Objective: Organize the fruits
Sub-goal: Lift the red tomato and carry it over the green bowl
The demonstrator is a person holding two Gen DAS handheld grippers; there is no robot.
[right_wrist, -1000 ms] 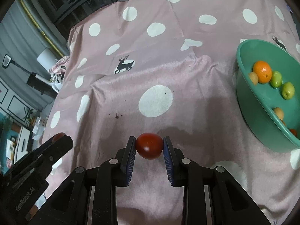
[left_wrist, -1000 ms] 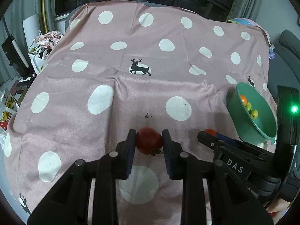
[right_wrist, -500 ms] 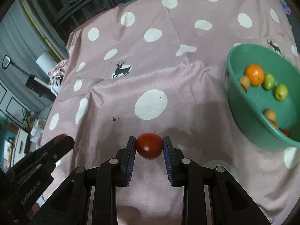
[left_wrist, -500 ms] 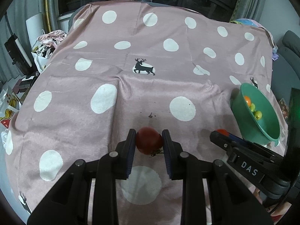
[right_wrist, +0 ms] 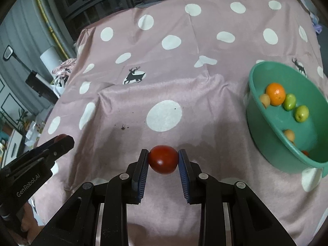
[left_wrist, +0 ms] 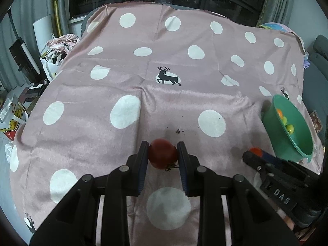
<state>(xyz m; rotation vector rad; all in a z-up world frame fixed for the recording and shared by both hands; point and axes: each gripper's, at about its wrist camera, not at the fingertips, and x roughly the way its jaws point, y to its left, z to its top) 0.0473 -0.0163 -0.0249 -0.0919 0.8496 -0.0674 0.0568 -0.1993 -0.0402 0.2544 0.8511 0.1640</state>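
My left gripper point(left_wrist: 163, 156) is shut on a red tomato point(left_wrist: 163, 153) and holds it above the pink dotted cloth. My right gripper point(right_wrist: 163, 158) is shut on a second red tomato point(right_wrist: 163, 159), also above the cloth. The green bowl point(right_wrist: 266, 141) stands at the right and holds an orange point(right_wrist: 275, 93), green fruits point(right_wrist: 301, 113) and small yellowish ones. The bowl also shows in the left wrist view point(left_wrist: 274, 131), beyond the right gripper's side point(left_wrist: 272, 168). The left gripper's side shows at the left of the right wrist view point(right_wrist: 41, 153).
The pink cloth with white dots and deer prints point(left_wrist: 168, 77) covers the whole table. Small dark crumbs point(left_wrist: 178, 131) lie on it near the middle. Bags and clutter point(left_wrist: 57, 47) sit off the table's left edge. A grey sofa point(left_wrist: 317, 61) is at the right.
Both grippers have lifted and pulled back a little with their tomatoes, so more of the table and the room shows. The bowl sits farther right in both views.
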